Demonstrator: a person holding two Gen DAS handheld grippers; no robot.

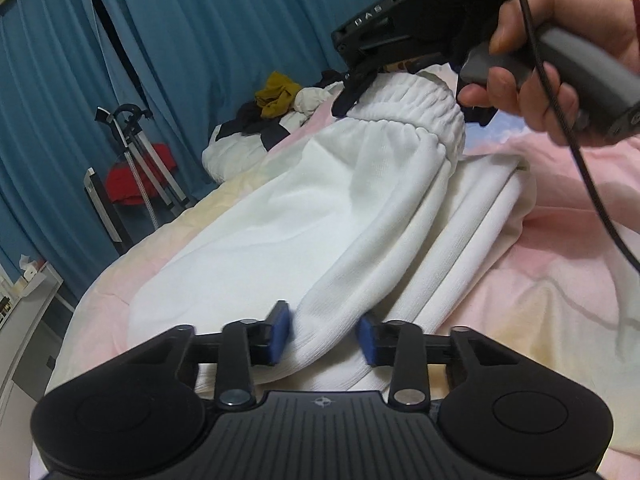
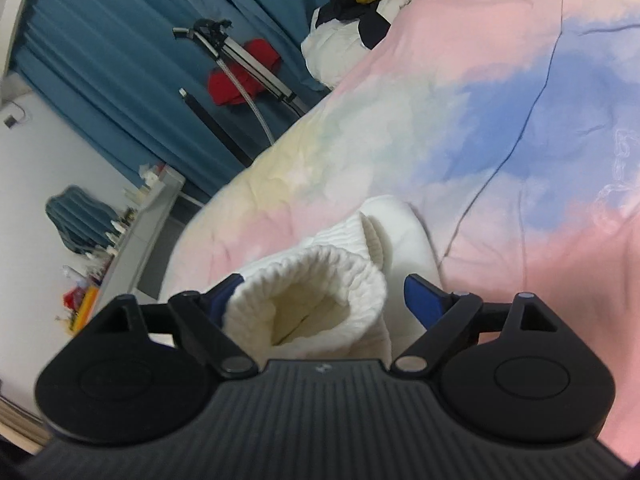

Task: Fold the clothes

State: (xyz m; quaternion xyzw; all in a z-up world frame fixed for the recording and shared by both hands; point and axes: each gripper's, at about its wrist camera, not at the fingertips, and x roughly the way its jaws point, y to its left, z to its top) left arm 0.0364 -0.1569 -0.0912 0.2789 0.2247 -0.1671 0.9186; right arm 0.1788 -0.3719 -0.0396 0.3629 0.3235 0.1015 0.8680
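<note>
White trousers (image 1: 304, 216) lay on the pastel bedspread (image 1: 560, 264); left gripper (image 1: 325, 334) pinched their lower fold between blue pads; right gripper (image 2: 316, 296) stood wide around the elasticated waistband (image 2: 320, 276), its right pad clear of it.

Trousers (image 1: 320, 208) lie on the bed (image 1: 540, 280), clothes pile (image 1: 276, 116) behind.

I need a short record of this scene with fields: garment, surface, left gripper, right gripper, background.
garment: white trousers, partly folded, ribbed waistband far from the left camera
surface: pastel blanket on a bed
left gripper: fingers on either side of the trouser hem, contact unclear
right gripper: open around the waistband
background: blue curtain, pile of clothes
</note>
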